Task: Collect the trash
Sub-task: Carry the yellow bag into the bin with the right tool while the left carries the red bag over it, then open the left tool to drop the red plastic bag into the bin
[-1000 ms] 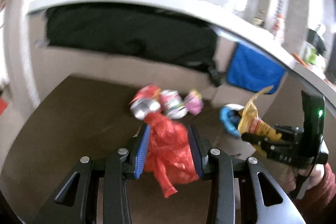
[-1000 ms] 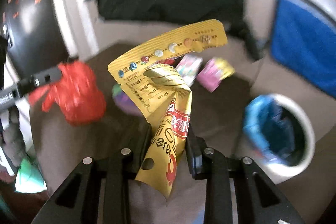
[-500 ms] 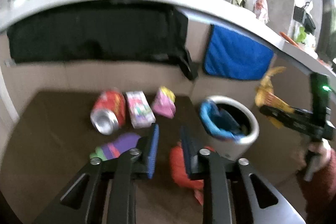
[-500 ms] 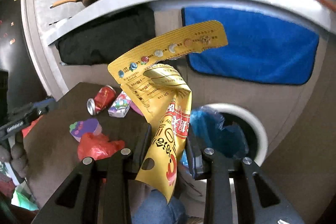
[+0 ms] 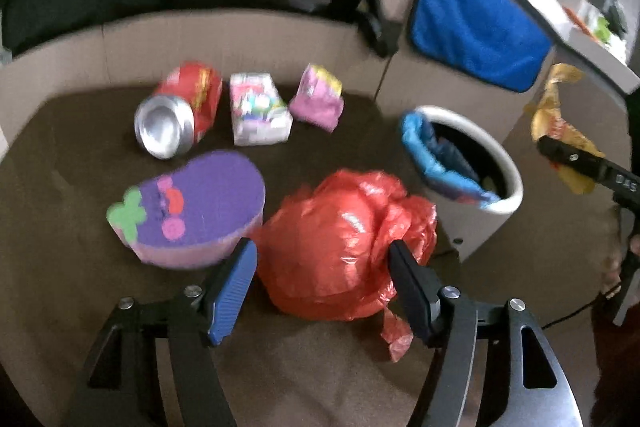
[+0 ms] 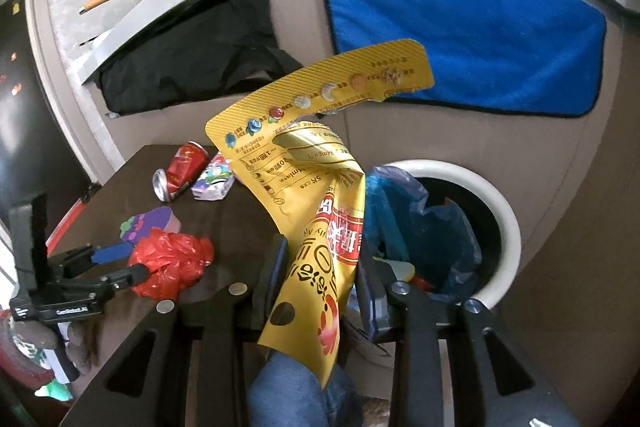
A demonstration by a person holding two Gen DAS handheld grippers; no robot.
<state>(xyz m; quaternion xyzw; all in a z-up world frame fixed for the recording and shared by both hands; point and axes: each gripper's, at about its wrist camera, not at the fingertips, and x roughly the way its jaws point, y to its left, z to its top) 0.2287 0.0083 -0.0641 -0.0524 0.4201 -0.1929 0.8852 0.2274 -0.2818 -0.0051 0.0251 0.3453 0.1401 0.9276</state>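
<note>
On the worktop [image 5: 72, 155] the red plastic bag [image 5: 344, 243] lies dropped between the left gripper's [image 5: 320, 287] spread jaws; the right gripper [image 6: 320, 279] pinches a yellow wrapper [image 6: 320, 195] above the bin [image 6: 500, 211].

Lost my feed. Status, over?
Left gripper open around crumpled red plastic bag. Right gripper shut on yellow snack wrapper, near white bin. Nothing blocking.

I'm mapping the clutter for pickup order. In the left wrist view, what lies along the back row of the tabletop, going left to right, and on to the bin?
Red soda can → white tissue pack → pink packet → white bin with blue liner.
</note>
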